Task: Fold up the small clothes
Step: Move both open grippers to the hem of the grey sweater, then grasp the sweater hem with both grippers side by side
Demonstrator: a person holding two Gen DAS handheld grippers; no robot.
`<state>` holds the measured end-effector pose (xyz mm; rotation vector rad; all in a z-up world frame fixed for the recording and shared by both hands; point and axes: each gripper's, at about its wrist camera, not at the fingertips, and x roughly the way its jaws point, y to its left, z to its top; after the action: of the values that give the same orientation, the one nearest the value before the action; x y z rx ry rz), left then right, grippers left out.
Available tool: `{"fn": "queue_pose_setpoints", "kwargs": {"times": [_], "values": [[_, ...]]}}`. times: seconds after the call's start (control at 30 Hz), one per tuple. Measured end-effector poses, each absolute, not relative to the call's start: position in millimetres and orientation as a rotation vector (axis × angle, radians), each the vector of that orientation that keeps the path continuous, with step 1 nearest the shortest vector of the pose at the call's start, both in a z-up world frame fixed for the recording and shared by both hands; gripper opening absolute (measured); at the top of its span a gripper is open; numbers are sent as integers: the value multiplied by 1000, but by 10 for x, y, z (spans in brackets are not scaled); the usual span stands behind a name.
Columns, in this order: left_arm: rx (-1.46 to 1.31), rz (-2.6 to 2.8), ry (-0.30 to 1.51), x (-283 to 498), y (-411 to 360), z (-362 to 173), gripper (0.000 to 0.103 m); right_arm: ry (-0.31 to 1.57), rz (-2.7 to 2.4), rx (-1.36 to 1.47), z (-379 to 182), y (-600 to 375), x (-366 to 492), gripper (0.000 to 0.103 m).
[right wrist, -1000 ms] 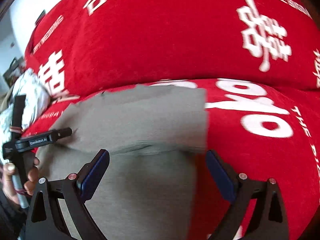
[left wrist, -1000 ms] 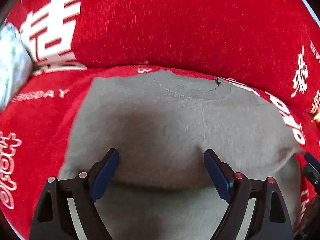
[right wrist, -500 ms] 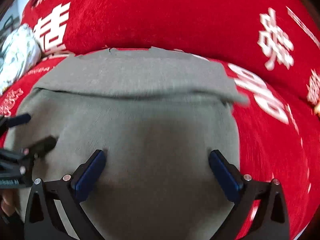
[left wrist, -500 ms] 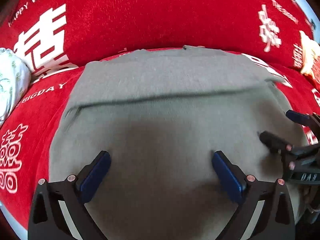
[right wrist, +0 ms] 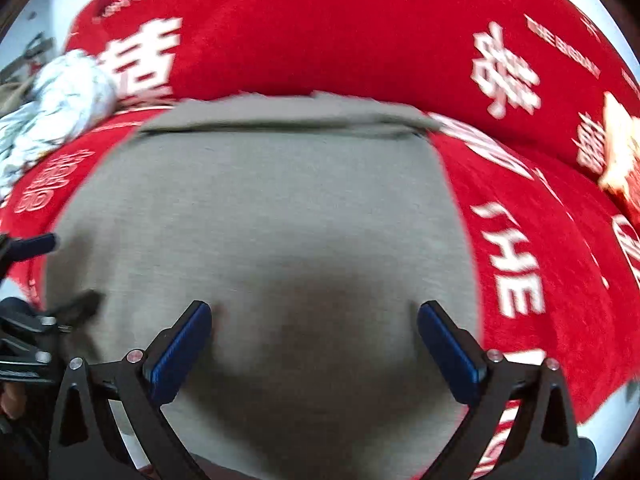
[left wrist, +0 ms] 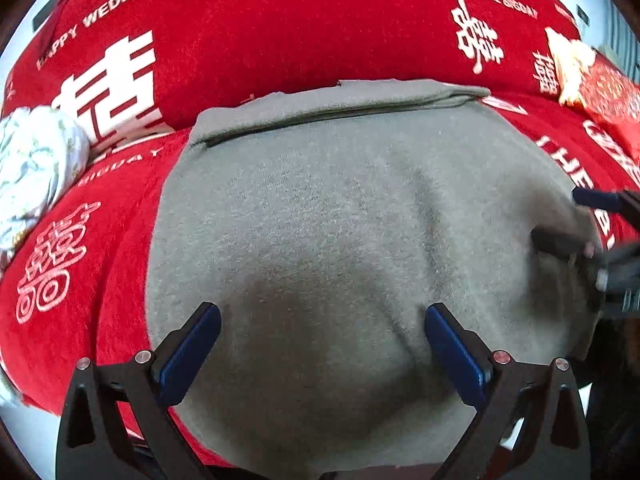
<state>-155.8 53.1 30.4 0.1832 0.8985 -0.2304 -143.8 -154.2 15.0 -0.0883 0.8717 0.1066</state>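
Note:
A grey garment (left wrist: pixel 340 208) lies flat on the red sofa cover (left wrist: pixel 100 248), its far end folded over into a narrow band (left wrist: pixel 340 100). My left gripper (left wrist: pixel 322 316) hovers open over the garment's near half, with nothing between the blue pads (left wrist: pixel 188 356). In the right wrist view the same garment (right wrist: pixel 272 208) fills the middle, and my right gripper (right wrist: pixel 314 310) is open above it, also holding nothing. Each gripper appears at the other view's edge: the right gripper (left wrist: pixel 580 220) over the garment's right side, the left gripper (right wrist: pixel 56 272) at its left side.
A white floral bundle of cloth (left wrist: pixel 32 168) (right wrist: pixel 60 92) sits at the left against the sofa back. A red and gold packet (left wrist: pixel 592 80) (right wrist: pixel 620 152) lies at the far right. The red backrest (left wrist: pixel 300 32) rises just behind the folded band.
Both grippers have drawn back from the fold toward the near side, so the folded band now lies far ahead. The left jaws spread wider than in the earliest frame.

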Motion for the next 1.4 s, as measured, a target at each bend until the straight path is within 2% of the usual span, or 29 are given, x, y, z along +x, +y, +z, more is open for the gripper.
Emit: {"fn": "queue_pose_setpoints", "kwargs": {"times": [0.07, 0.17, 0.43, 0.6, 0.9, 0.93, 0.97, 1.0, 1.03, 1.07, 1.1, 1.13, 1.4], "values": [[209, -214, 917, -1518, 505, 198, 103, 914, 161, -151, 5, -1333, -1394, 103], [153, -214, 950, -1526, 655, 190, 103, 845, 153, -254, -62, -1261, -1531, 103], [82, -96, 1034, -1816, 1049, 169, 103, 942, 87, -189, -124, -1740, -1917, 103], [-157, -39, 1120, -1924, 1507, -4, 103, 969, -22, -86, -134, -1995, -2148, 103], [-121, -127, 1306, -1865, 1294, -338, 103, 1146, -11, 21, -397, -2106, -2036, 103], [-119, -137, 1316, -1872, 1262, -356, 100, 1148, -9, 26, -394, -2110, -2030, 103], [-123, -155, 1317, -1870, 1235, -343, 85, 1151, -4, 34, -386, -2112, -2024, 97], [-129, -177, 1315, -1894, 1205, -312, 66, 1154, -1, 40, -366, -2109, -2045, 90], [-127, -201, 1307, -1932, 1167, -271, 53, 1157, 1, 36, -352, -2096, -2066, 73], [-114, -219, 1301, -1968, 1125, -241, 25, 1161, 17, 32, -326, -2068, -2093, 46], [-102, -231, 1297, -2002, 1087, -219, 11, 1166, 43, 35, -299, -2055, -2121, 27], [-96, -236, 1286, -2031, 1064, -188, 11, 1172, 76, 49, -285, -2054, -2143, 10], [-180, -291, 1027, -2150, 1173, 453, 11, 1019, 165, 178, 160, -2190, -2212, 10]]}}
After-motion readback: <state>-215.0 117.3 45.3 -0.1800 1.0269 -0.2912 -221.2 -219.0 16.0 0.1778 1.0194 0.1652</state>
